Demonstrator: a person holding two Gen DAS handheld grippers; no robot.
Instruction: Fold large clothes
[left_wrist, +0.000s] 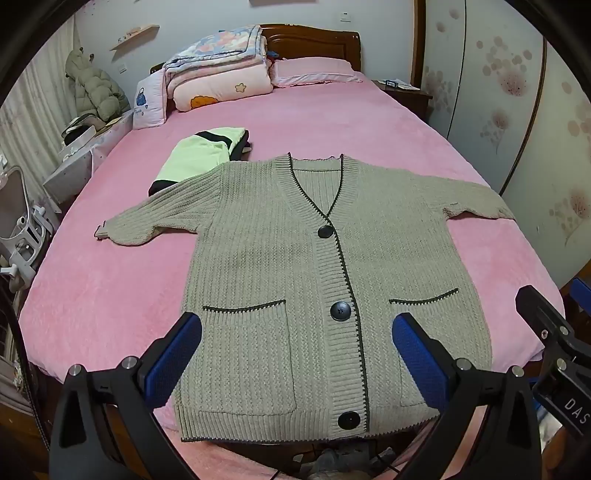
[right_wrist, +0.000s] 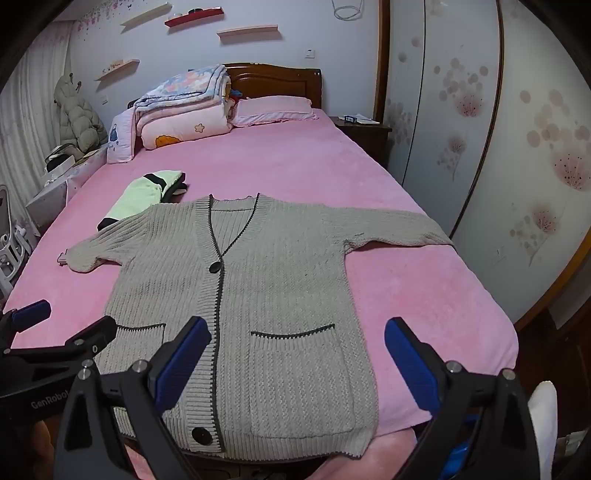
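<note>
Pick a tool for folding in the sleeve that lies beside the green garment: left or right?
Left, probably. The left tool hovers open over the cardigan on that sleeve's side; the right tool hangs over the opposite pocket.

Bed (left_wrist: 351, 122): pink cover, wooden headboard at the far end.
Cardigan (left_wrist: 280, 280): spread flat, buttoned, sleeves out, hem nearest the left claw (left_wrist: 295, 354).
Green garment (left_wrist: 199, 155): folded, beyond the cardigan's left shoulder.
Quilts (left_wrist: 218, 74): stacked, far left of the claw.
Pillow (left_wrist: 314, 72): beside the quilts.
</note>
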